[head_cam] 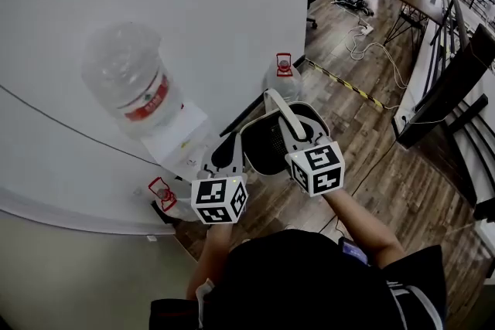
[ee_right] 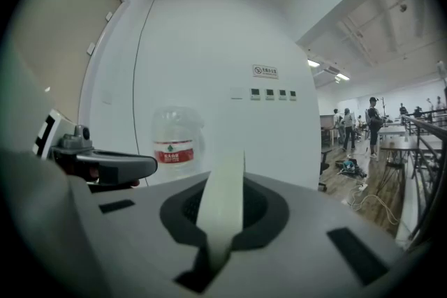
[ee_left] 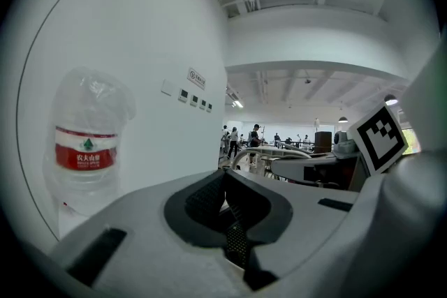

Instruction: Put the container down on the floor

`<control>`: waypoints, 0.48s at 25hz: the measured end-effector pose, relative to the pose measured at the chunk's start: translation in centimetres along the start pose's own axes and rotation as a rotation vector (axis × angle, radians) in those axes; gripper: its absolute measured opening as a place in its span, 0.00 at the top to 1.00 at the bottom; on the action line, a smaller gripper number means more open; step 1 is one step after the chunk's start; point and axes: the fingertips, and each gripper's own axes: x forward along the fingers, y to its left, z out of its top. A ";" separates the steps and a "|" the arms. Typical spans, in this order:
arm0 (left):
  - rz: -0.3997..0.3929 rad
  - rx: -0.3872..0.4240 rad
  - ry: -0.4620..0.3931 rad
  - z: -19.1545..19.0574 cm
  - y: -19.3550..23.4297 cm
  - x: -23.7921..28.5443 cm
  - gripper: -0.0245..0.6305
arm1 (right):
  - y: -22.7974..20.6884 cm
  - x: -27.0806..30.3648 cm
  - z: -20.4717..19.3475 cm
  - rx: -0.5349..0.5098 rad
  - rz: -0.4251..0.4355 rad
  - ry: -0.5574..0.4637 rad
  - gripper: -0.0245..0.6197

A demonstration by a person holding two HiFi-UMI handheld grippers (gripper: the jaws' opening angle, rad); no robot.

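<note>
Now, from the left: past the upended water bottle (head_cam: 128, 81), finding the left gripper (head_cam: 229, 153) with jaws drawn together, just beside the rim of the container (head_cam: 263, 158); held up off the wooden floor (head_cam: 402, 189), long axis upright, mouth facing up; white handle (head_cam: 278, 106) arched overhead, pinched tight in the right gripper (head_cam: 294, 126).

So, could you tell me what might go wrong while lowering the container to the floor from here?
The container hangs by its thin white handle in the right claw, so it might swing or slip. The water dispenser and a floor bottle stand close by; it could knock them going down.
</note>
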 end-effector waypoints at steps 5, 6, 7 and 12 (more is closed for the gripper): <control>0.019 -0.011 0.011 -0.8 -1.3 1.2 0.93 | -1.7 -0.2 -0.8 -0.005 0.019 0.028 0.92; 0.025 -0.011 0.014 -1.0 -1.4 1.3 0.93 | -2.1 -0.2 -1.1 0.000 0.017 0.031 0.92; 0.032 -0.011 0.018 -1.2 -1.4 1.3 0.93 | -2.4 -0.1 -1.3 0.007 0.016 0.033 0.92; 0.064 -0.012 0.026 -1.1 -0.6 1.6 0.93 | -3.2 0.7 -1.7 0.023 0.027 0.045 0.92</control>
